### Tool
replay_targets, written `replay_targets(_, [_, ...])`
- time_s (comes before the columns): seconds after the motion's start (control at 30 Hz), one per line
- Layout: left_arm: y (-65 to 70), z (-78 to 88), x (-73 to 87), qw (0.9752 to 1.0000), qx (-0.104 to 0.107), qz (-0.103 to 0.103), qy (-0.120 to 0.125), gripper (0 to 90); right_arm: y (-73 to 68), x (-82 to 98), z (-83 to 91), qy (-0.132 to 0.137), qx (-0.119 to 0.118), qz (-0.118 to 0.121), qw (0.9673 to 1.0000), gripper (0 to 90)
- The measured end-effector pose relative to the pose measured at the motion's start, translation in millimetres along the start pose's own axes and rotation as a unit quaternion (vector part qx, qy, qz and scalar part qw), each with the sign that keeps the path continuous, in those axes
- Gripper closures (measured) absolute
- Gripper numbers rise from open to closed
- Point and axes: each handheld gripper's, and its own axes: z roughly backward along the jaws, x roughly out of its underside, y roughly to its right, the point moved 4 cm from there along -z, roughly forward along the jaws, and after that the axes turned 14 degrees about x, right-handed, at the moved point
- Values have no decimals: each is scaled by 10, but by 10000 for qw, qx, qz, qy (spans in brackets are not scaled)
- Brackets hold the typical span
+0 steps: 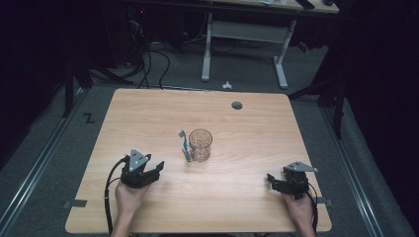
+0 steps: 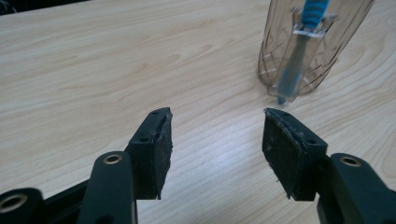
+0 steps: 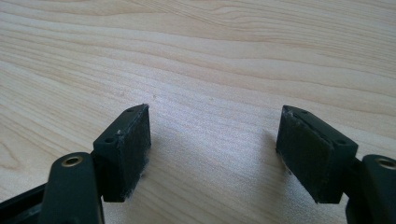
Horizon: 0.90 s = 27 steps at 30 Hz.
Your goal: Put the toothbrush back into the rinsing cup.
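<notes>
Seen from the high view, a light wooden table (image 1: 163,118) with a round dark grommet hole (image 1: 237,105) near its far edge carries a clear, cut-pattern drinking glass (image 1: 200,144) standing upright near its middle. A blue-and-clear plastic toothbrush (image 1: 185,146) lies on the tabletop just to the left of the glass, touching or nearly touching its base, head toward the far edge. The left gripper (image 1: 157,167), black with a grey three-cornered plate, rests low at the near left, held by the left hand (image 1: 129,194); its jaws point toward the glass and stand apart with nothing between them. The right gripper (image 1: 271,179), held by the right hand (image 1: 298,206), sits at the near right, well apart from the glass.

Left gripper view: the two black jaws stand wide over bare wood, pads (image 2: 159,154) empty. The glass (image 2: 322,51) rises ahead and to the right, near the jaw tips but not touched; the toothbrush (image 2: 299,56) shows blurred in front of it, its lower end on the table.

Right gripper view: the black jaws gape wide, pads (image 3: 133,149) clear, with bare wood grain (image 3: 210,70) between and beyond them.
</notes>
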Motion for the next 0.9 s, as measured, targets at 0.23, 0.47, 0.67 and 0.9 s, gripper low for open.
replay_targets(0.23, [-56, -29, 106, 9997, -131, 43, -190, 431, 0, 0, 0, 0, 0, 2, 10000, 265])
replay_targets(0.47, [-116, -31, 195, 9992, -189, 188, -290, 431, 0, 0, 0, 0, 1, 1, 10000, 265])
replay_targets(0.67, [-164, -67, 260, 9983, -211, 297, -459, 427, 0, 0, 0, 1, 1, 3, 10000, 265])
replay_targets(0.9, [-187, -112, 324, 9975, -237, 351, -571, 419, 0, 0, 0, 4, 0, 5, 10000, 265])
